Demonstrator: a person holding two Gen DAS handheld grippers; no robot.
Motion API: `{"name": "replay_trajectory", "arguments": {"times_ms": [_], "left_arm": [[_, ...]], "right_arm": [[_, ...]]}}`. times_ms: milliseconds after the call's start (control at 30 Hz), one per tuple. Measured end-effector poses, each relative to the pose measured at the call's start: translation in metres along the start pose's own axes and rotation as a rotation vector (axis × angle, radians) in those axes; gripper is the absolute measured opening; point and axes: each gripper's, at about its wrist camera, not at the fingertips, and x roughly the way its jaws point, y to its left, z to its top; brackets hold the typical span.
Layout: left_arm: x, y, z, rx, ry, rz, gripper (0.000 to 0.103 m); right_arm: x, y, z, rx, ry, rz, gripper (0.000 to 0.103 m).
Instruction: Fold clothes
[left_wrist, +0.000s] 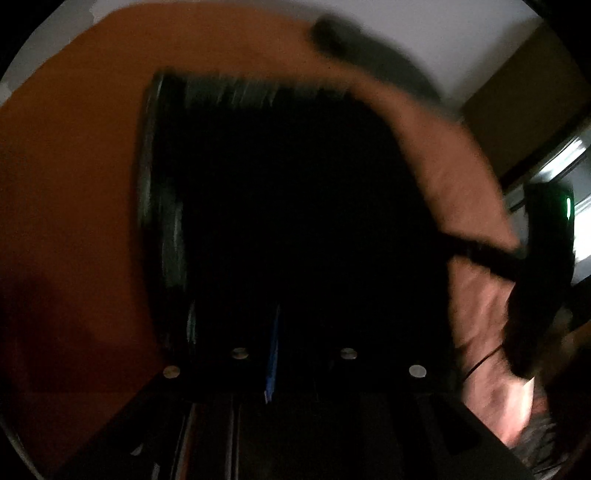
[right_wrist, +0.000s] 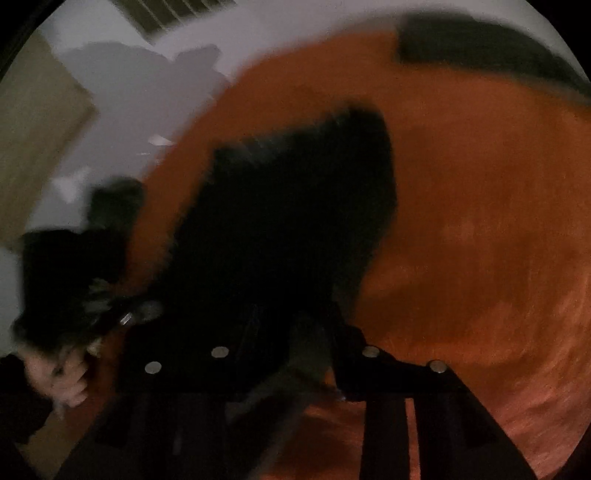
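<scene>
Black garment (right_wrist: 295, 229), plain orange-brown table (right_wrist: 480, 221), pale grey wall (right_wrist: 155, 96), black tongs (right_wrist: 291, 369)

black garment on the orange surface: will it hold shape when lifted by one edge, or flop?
Probably flops: the black cloth garment lies in an uneven shape on the orange surface. Likely light, with no stiff parts visible. Heavy blur hides the weave, so slipperiness is unclear.

Both views are heavily motion-blurred. In the left wrist view a bare forearm (left_wrist: 450, 162) reaches across the right side. In the right wrist view a hand (right_wrist: 61, 376) grips a handle at near left. Neither gripper's jaw state is discernible.
</scene>
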Motion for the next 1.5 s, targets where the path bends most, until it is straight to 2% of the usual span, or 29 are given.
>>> {"name": "replay_trajectory", "arguments": {"times_ms": [33, 67, 167, 233, 300, 367, 467, 567, 600, 700, 800, 867, 933, 1000, 1067, 1100, 1133, 1200, 1267, 1400, 1500], "left_arm": [[0.003, 0.003, -0.01, -0.001, 0.007, -0.009, 0.012], [-0.003, 0.008, -0.014, -0.022, -0.002, -0.018, 0.011], [-0.035, 0.014, -0.024, -0.07, -0.035, -0.032, 0.011], [-0.058, 0.003, -0.031, -0.046, -0.066, -0.053, 0.011], [-0.074, -0.017, -0.042, 0.008, -0.085, -0.103, 0.012], [-0.073, -0.036, -0.055, 0.078, -0.086, -0.123, 0.012], [-0.042, -0.042, -0.078, 0.146, -0.008, -0.021, 0.012], [-0.019, -0.013, -0.087, 0.079, 0.058, 0.009, 0.01], [-0.024, -0.004, -0.091, 0.049, 0.05, -0.003, 0.006], [-0.046, 0.014, -0.095, -0.02, 0.017, -0.03, 0.005], [-0.066, 0.008, -0.096, -0.03, -0.009, -0.077, 0.006], [-0.075, -0.008, -0.094, 0.021, -0.032, -0.133, 0.006], [-0.068, -0.02, -0.097, 0.091, -0.022, -0.144, 0.006], [-0.047, -0.018, -0.104, 0.139, 0.027, -0.11, 0.006], [-0.031, -0.006, -0.119, 0.144, 0.07, -0.087, 0.007], [-0.028, 0.002, -0.125, 0.128, 0.08, -0.101, 0.008], [-0.028, 0.012, -0.129, 0.103, 0.082, -0.13, 0.009], [-0.035, 0.025, -0.125, 0.056, 0.087, -0.182, 0.008], [-0.041, 0.029, -0.123, 0.053, 0.09, -0.193, 0.008], [-0.063, 0.016, -0.116, 0.104, 0.071, -0.159, 0.008], [-0.08, -0.008, -0.098, 0.164, -0.015, -0.202, 0.009]], "right_arm": [[0.012, -0.012, -0.004, 0.048, 0.04, -0.004, 0.03], [0.007, -0.013, -0.005, 0.064, 0.039, 0.006, 0.03], [-0.034, 0.001, -0.011, 0.038, -0.035, 0.052, 0.03], [-0.062, 0.018, -0.022, -0.012, -0.087, 0.102, 0.03], [-0.068, 0.037, -0.037, -0.06, -0.084, 0.147, 0.03], [-0.07, 0.055, -0.06, -0.11, -0.056, 0.184, 0.03], [-0.048, 0.065, -0.095, -0.16, 0.029, 0.132, 0.03], [-0.03, 0.053, -0.127, -0.115, 0.114, 0.064, 0.03], [-0.035, 0.046, -0.135, -0.08, 0.106, 0.082, 0.029], [-0.059, 0.032, -0.15, -0.017, 0.091, 0.11, 0.028], [-0.078, 0.026, -0.15, 0.025, 0.043, 0.165, 0.028], [-0.087, 0.038, -0.149, -0.016, 0.013, 0.199, 0.028], [-0.091, 0.054, -0.148, -0.075, -0.009, 0.227, 0.028], [-0.082, 0.067, -0.149, -0.132, 0.02, 0.228, 0.028], [-0.062, 0.072, -0.158, -0.173, 0.077, 0.175, 0.028], [-0.051, 0.07, -0.164, -0.186, 0.114, 0.132, 0.027], [-0.045, 0.068, -0.166, -0.184, 0.129, 0.124, 0.027], [-0.047, 0.065, -0.167, -0.174, 0.136, 0.14, 0.027], [-0.049, 0.063, -0.167, -0.163, 0.143, 0.157, 0.027], [-0.068, 0.07, -0.15, -0.179, 0.097, 0.213, 0.027], [-0.085, 0.079, -0.127, -0.183, 0.01, 0.262, 0.027]]}}
